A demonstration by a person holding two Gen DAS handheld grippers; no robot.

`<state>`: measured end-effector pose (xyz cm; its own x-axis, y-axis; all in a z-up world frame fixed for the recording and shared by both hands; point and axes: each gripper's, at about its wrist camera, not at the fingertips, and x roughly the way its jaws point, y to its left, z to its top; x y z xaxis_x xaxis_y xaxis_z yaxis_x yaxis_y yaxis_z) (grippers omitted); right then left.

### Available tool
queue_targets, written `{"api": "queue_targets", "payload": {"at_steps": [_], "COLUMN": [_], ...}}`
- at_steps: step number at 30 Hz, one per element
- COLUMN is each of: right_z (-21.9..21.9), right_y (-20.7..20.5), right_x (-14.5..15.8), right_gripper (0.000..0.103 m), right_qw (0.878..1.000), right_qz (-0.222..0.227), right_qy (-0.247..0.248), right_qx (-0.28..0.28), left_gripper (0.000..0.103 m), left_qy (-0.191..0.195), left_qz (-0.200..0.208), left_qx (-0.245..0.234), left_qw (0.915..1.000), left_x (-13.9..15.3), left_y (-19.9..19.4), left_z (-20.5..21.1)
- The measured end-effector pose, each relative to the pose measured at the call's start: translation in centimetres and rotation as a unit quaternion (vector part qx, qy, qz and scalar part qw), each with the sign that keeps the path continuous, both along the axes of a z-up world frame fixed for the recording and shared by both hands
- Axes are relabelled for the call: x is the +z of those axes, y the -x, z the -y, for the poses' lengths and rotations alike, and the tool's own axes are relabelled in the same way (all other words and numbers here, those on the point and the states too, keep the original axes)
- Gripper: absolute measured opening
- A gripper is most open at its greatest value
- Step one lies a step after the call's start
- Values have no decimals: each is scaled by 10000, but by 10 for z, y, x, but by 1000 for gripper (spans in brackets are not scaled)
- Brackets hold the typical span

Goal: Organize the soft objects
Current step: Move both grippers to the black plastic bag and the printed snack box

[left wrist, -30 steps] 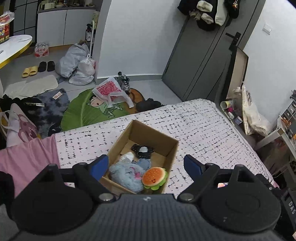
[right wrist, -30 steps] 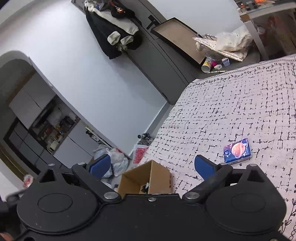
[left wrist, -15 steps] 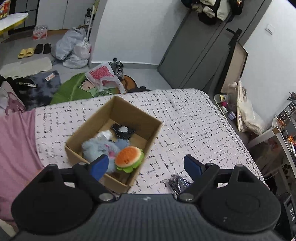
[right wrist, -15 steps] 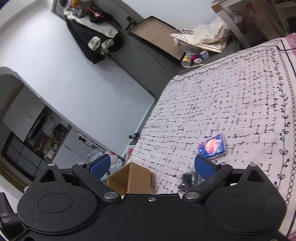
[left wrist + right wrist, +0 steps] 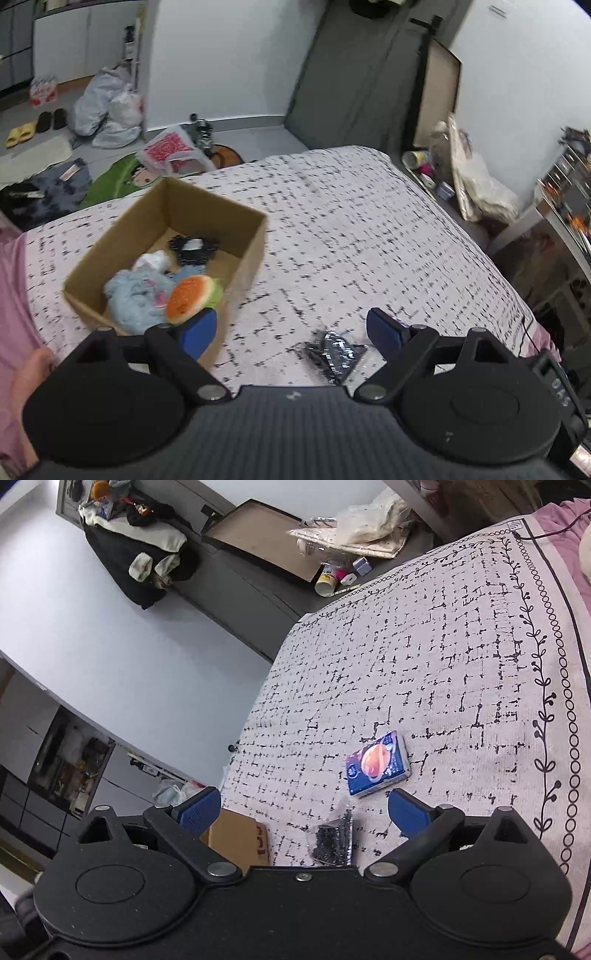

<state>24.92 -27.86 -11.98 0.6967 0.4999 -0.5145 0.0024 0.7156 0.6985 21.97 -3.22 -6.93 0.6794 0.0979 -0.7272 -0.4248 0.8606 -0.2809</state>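
An open cardboard box (image 5: pixel 110 254) sits on the patterned bed cover (image 5: pixel 351 229). It holds a burger plush (image 5: pixel 192 297), a pale blue plush (image 5: pixel 135 295) and a black item (image 5: pixel 194 247). A black crinkled packet (image 5: pixel 334 354) lies on the cover right of the box. My left gripper (image 5: pixel 291 328) is open above the cover, the packet low between its fingers and untouched. In the right wrist view, my right gripper (image 5: pixel 304 806) is open over the same packet (image 5: pixel 332 840), with a blue tissue pack (image 5: pixel 376 764) just beyond and the box (image 5: pixel 236 840) at lower left.
A hand (image 5: pixel 27 376) grips the left tool at the frame's left edge. Beyond the bed foot the floor holds a green mat (image 5: pixel 118 177), bags (image 5: pixel 107 110) and slippers (image 5: pixel 22 131). Clutter (image 5: pixel 472 181) crowds the bed's right side. Clothes (image 5: pixel 140 550) hang on a grey door.
Both grippers moved lower and closer to the bed. The box slid left in the left view, and the black packet came into view between the fingers of each gripper. Both stayed open.
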Motion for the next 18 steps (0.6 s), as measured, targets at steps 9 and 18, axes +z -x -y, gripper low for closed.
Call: {"api": "queue_targets", "payload": {"at_steps": [9, 18], "right_z": [18, 20], "right_y": [-6, -23], "right_x": [-11, -35], "right_gripper": [97, 97], "right_qw": [9995, 9986], "right_qz": [-77, -377], "right_qy": [-250, -318], "right_qx": [-186, -174], "left_gripper": [87, 87], "left_qy": [-26, 167], "left_qz": [-165, -385], "left_qx": [-404, -338], "left_qw": [9990, 9985], "left_x": [-24, -56], "left_y": [-32, -52], "left_z": [30, 31]}}
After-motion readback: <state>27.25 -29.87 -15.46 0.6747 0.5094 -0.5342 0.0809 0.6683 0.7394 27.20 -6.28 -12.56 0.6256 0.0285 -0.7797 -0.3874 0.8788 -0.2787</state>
